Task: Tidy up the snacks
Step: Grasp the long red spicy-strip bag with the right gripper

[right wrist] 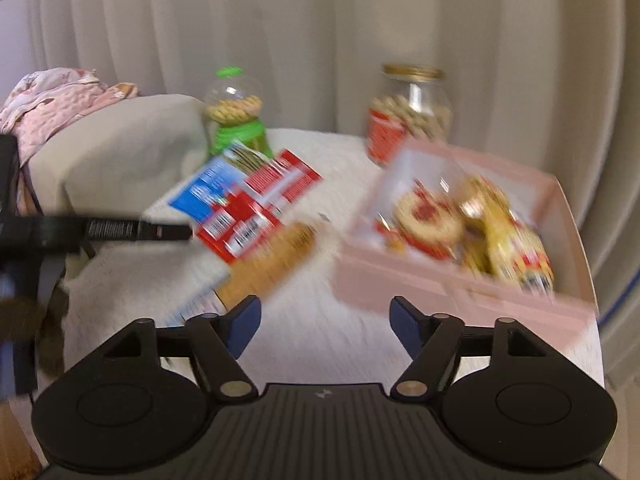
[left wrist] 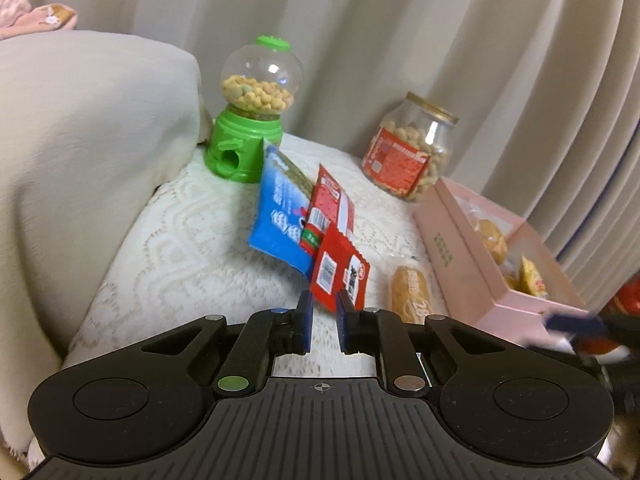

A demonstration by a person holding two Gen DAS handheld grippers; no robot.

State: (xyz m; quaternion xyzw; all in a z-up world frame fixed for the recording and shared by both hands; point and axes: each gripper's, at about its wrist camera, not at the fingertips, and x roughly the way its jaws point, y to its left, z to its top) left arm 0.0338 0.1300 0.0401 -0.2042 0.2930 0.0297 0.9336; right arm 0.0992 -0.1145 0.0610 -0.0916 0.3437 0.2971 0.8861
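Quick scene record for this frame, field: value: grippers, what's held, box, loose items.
left gripper: shut on red packet
held stack: red packet, second red packet and blue packet lifted together off the white cloth
right gripper: open, nothing between its fingers
pink box: open, wrapped snacks inside
loose on cloth: wrapped bread
back row: green candy dispenser, peanut jar

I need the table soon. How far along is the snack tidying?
Partly done: the pink box already holds several wrapped snacks. In hand: the left gripper pinches a bunch of red and blue packets, lifted off the cloth. Left: a wrapped bread roll lies outside the box. The right gripper is open and empty.
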